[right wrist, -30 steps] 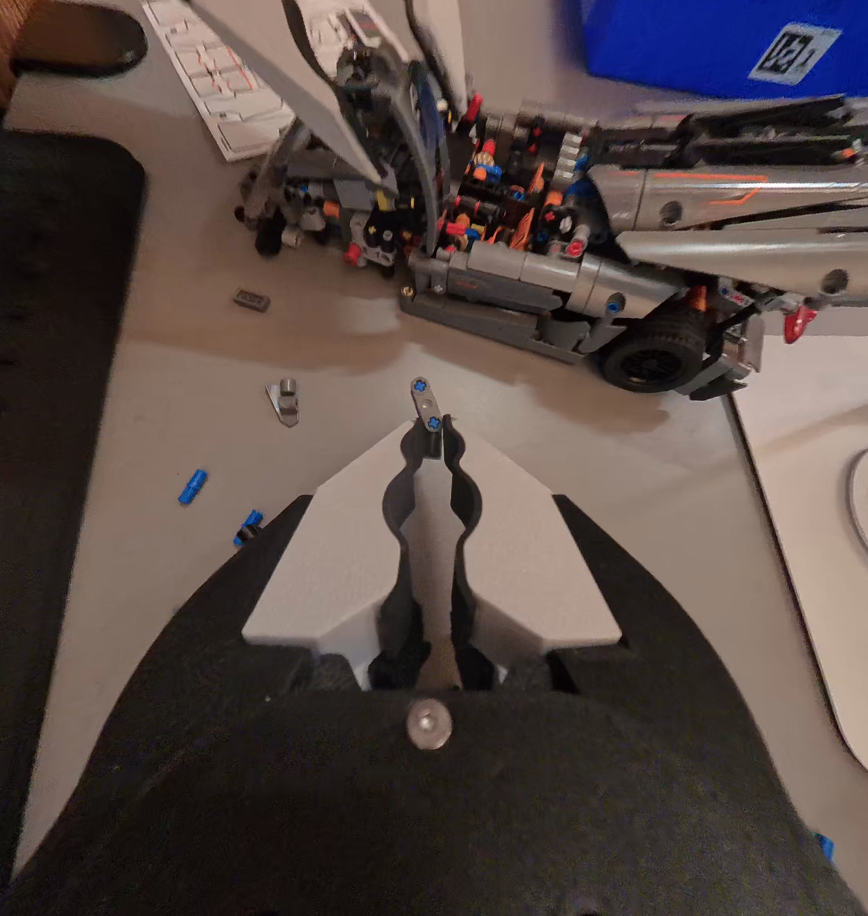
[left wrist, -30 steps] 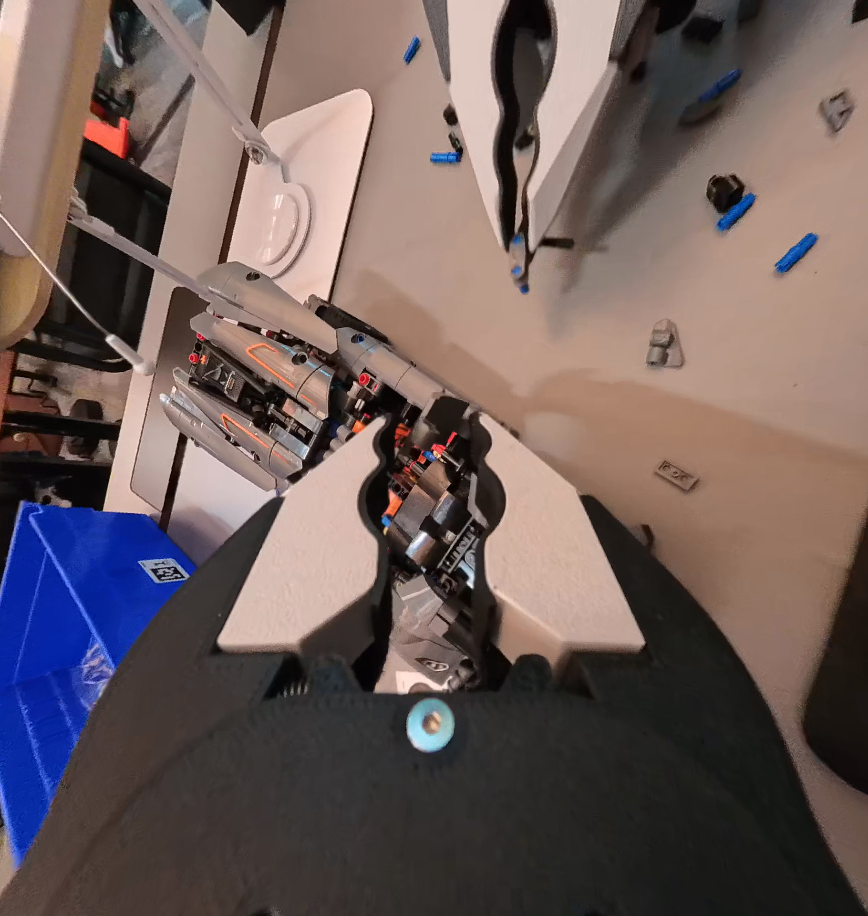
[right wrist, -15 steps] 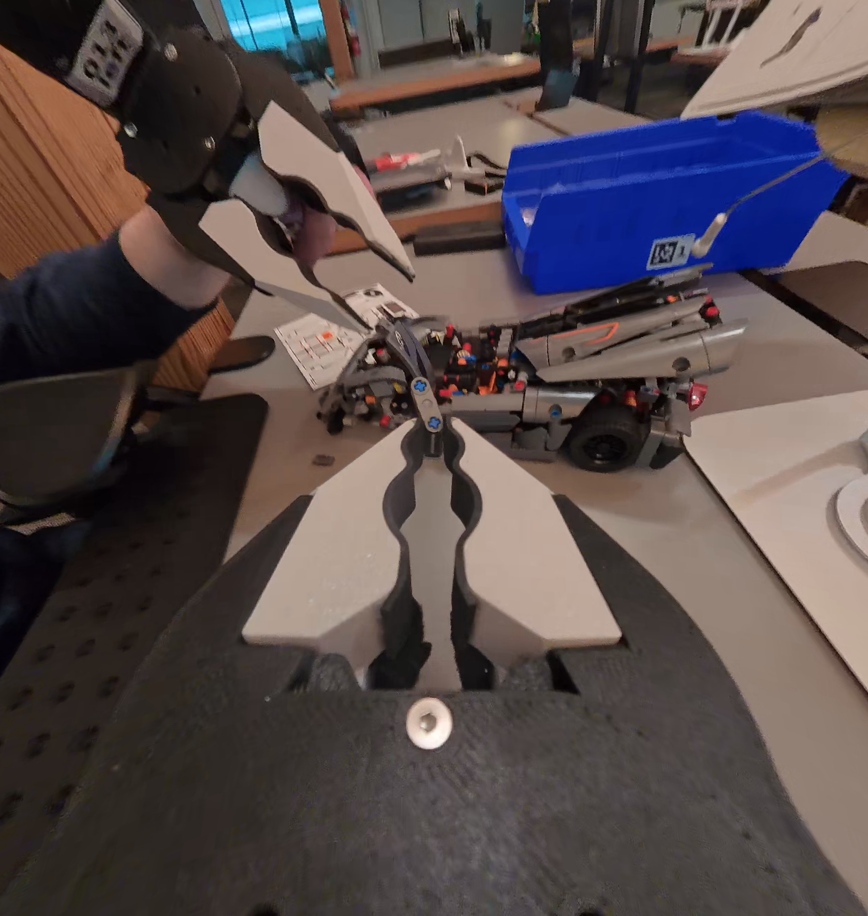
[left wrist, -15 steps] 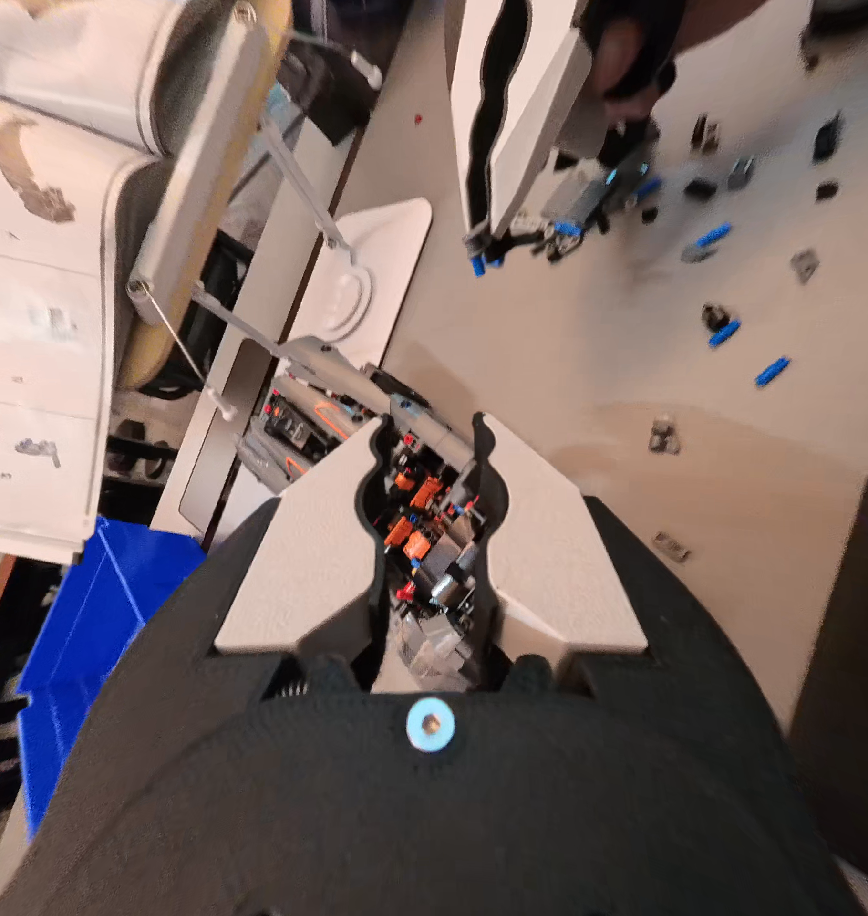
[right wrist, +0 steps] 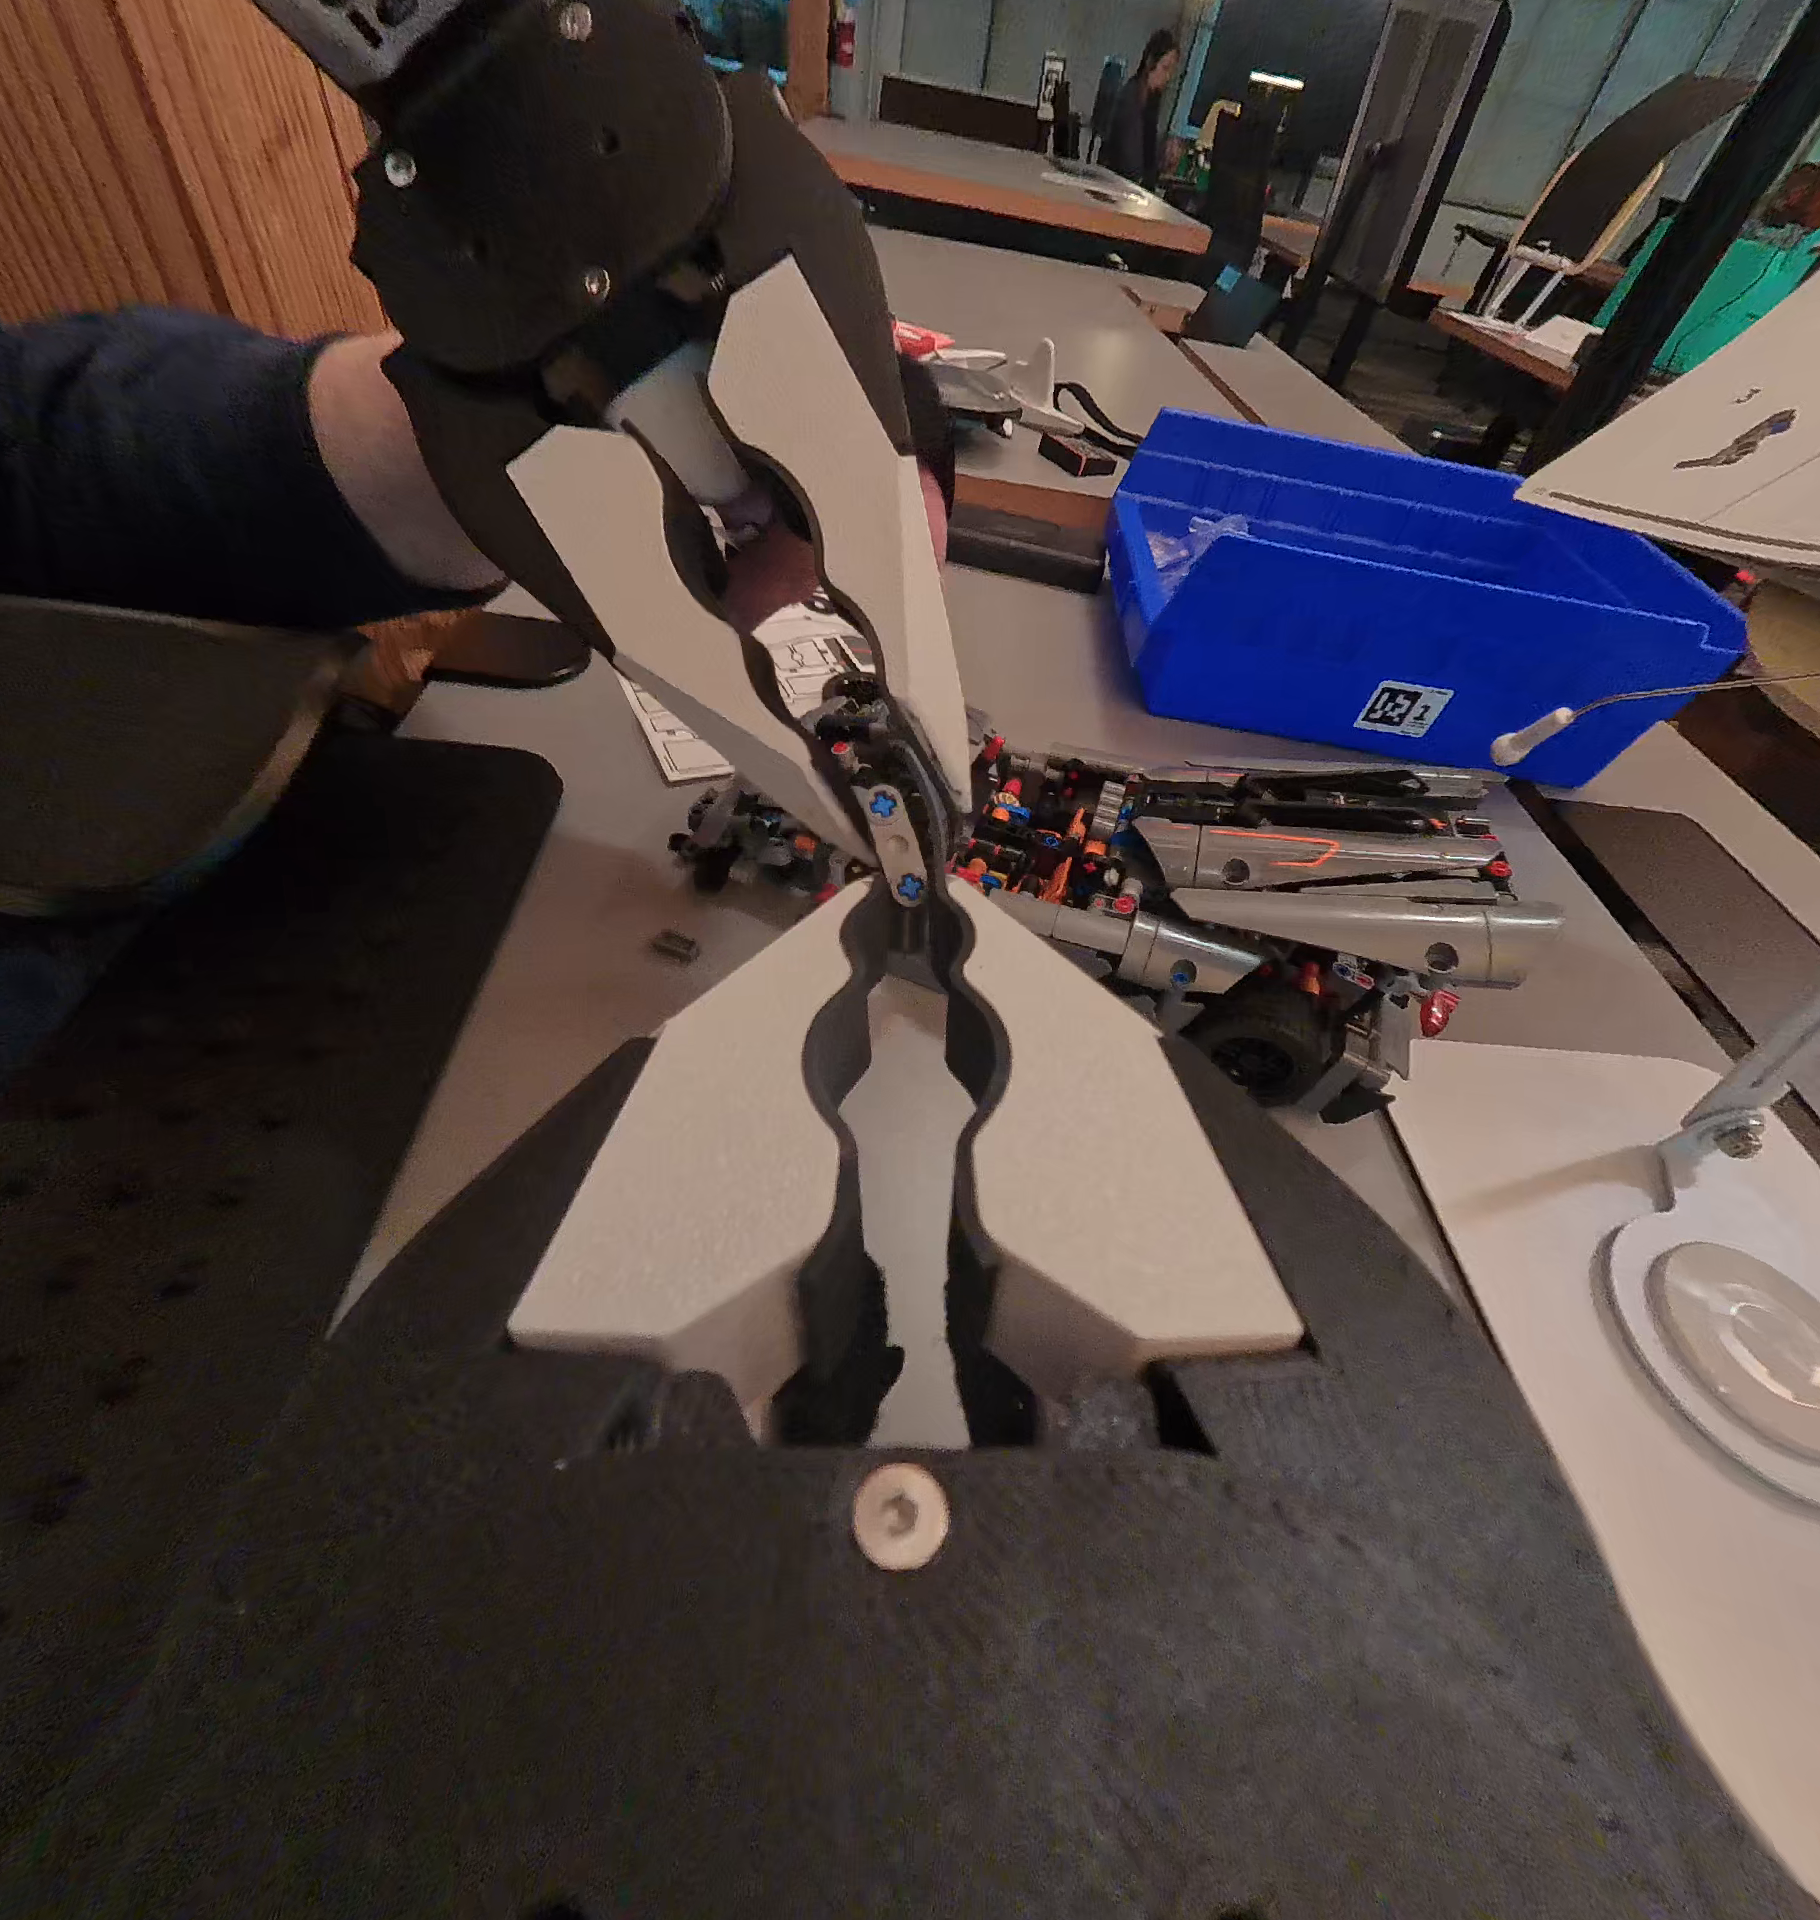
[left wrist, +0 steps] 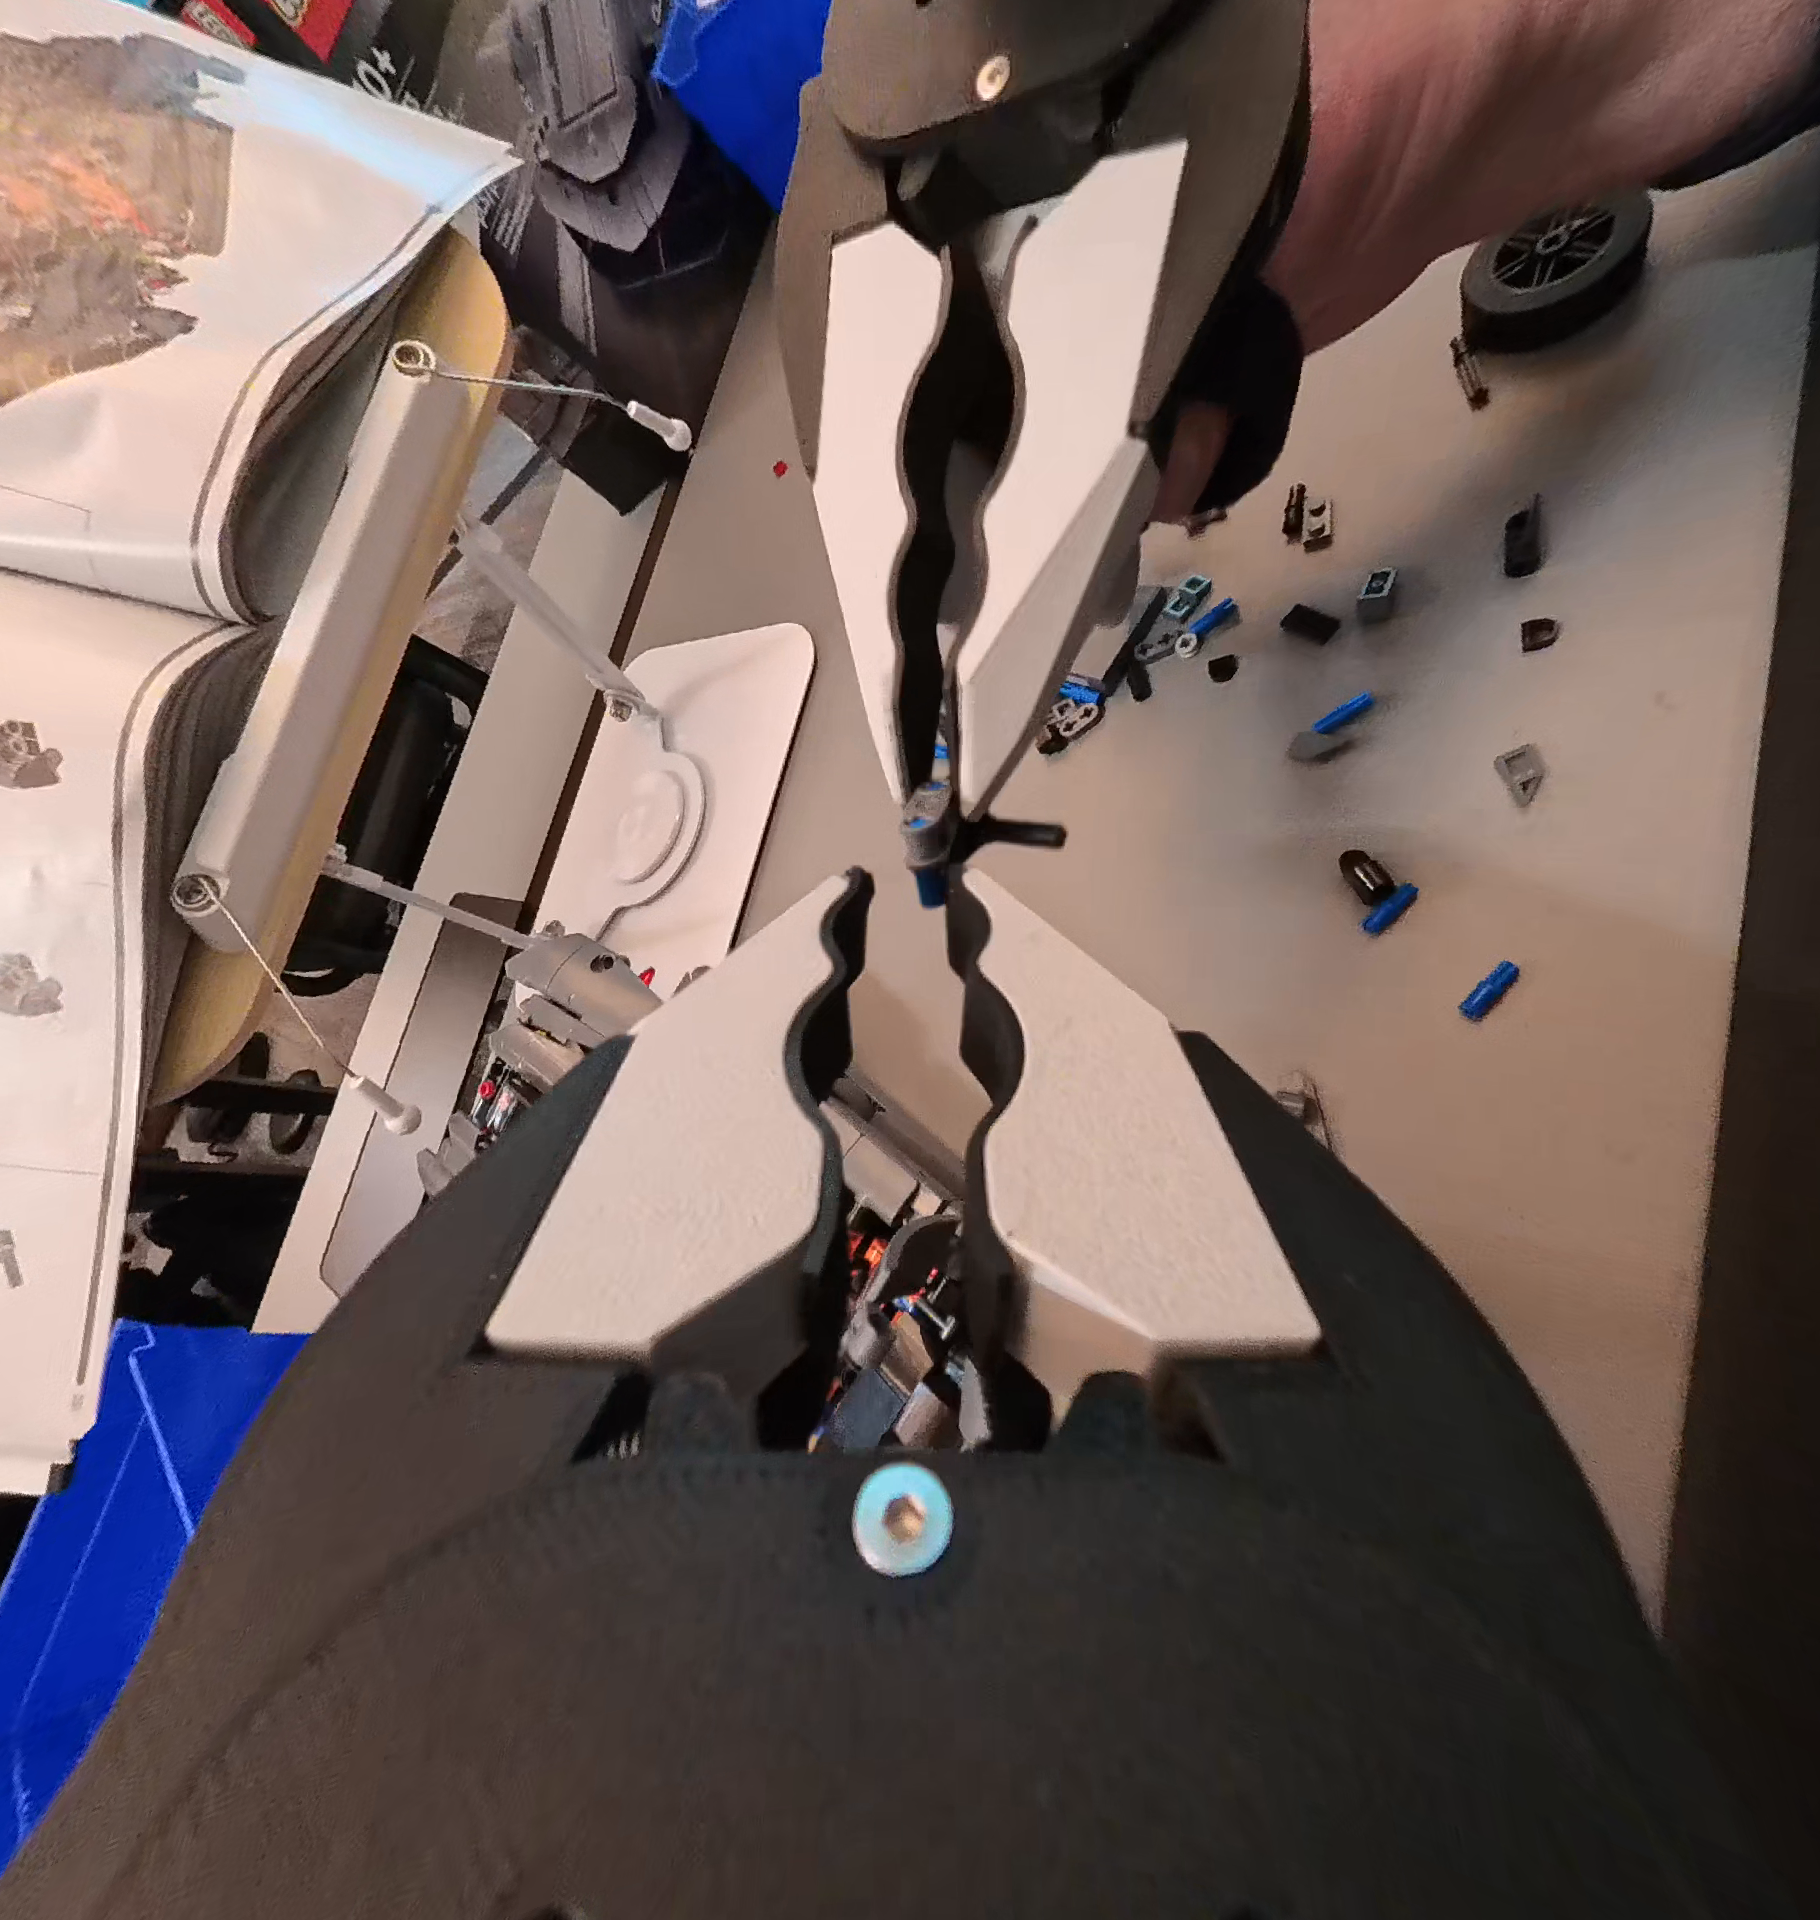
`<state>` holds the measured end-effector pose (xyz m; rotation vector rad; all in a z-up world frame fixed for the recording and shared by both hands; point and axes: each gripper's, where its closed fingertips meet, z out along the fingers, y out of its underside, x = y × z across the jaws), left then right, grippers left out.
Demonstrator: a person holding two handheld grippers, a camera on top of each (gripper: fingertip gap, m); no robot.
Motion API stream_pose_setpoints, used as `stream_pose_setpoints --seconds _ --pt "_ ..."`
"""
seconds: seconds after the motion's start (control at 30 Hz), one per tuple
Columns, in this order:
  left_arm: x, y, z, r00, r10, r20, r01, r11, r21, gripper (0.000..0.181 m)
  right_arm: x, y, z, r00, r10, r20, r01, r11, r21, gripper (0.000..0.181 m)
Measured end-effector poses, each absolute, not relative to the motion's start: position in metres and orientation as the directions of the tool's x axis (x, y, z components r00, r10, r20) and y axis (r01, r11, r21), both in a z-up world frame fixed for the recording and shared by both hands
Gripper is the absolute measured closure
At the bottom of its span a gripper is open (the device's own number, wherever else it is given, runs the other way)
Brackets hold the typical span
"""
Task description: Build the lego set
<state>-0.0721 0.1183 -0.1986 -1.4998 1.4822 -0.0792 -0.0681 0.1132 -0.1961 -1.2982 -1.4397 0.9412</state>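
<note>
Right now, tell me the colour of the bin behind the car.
Blue bin, with a small black-and-white tag on its front; clearest in the right wrist view.

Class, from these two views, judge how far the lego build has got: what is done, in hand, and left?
Done: the car has grey body panels and one wheel fitted. In hand: the right gripper is shut on a small grey link, held near the left gripper. Left: a loose wheel and scattered pieces lie on the table.
</note>
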Motion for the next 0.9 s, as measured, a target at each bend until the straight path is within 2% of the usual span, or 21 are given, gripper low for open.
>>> stream_pose_setpoints --seconds 0.1,0.27,0.43,0.63,0.9 --pt "-0.068 0.113 -0.198 0.245 -0.808 -0.536 -0.697 0.238 -0.677 0.178 -0.069 0.112 -0.198 0.008 0.985 0.175 0.282 0.165 -0.945 0.177" --pt "-0.068 0.113 -0.197 0.250 -0.804 -0.539 -0.688 0.244 -0.683 0.180 -0.070 0.111 -0.198 0.013 0.979 0.204 0.289 0.192 -0.938 0.176" --pt "-0.069 0.115 -0.195 0.291 -0.823 -0.489 -0.648 0.207 -0.733 0.180 -0.071 0.112 -0.196 0.026 0.979 0.200 0.283 0.185 -0.941 0.158" --pt "-0.068 0.118 -0.190 0.314 -0.828 -0.465 -0.610 0.199 -0.767 0.180 -0.068 0.118 -0.193 0.051 0.989 0.136 0.264 0.117 -0.957 0.153" --pt "-0.068 0.121 -0.170 0.360 -0.857 -0.368 -0.485 0.165 -0.859 0.180 -0.063 0.120 -0.185 0.035 0.997 0.075 0.196 0.066 -0.978 0.159"
